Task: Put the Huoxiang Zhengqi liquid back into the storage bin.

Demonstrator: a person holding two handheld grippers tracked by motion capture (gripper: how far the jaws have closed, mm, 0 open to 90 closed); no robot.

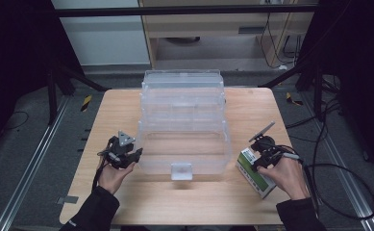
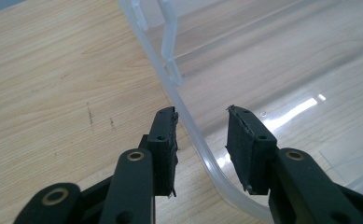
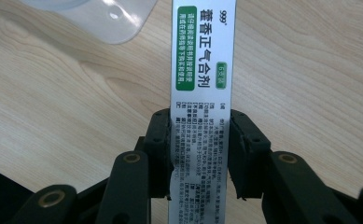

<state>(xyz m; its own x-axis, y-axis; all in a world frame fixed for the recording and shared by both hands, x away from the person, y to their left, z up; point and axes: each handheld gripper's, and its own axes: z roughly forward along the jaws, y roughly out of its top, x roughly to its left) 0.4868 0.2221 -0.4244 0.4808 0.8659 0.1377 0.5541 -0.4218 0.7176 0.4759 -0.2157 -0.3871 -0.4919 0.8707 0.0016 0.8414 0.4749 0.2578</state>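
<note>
Box: the white-and-green printed cardboard medicine box (image 3: 202,93) lies at the clear plastic storage bin's (image 1: 182,125) four o'clock, long axis running straight out from the jaws.
Right gripper (image 3: 200,154): clamped on the box's near end, it seems.
Left gripper (image 2: 201,144): released, straddling the bin's rim at eight o'clock.

The left claw (image 2: 201,140) straddles the clear box's rim (image 2: 202,144) over the wooden table (image 2: 53,84).

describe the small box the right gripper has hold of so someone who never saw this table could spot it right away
Start at the wooden table with the big clear plastic bin in its middle. Beside the bin's near right corner lies a small carton, clamped between the right gripper. It is the one printed thing there: white and green with dense lettering.
</note>
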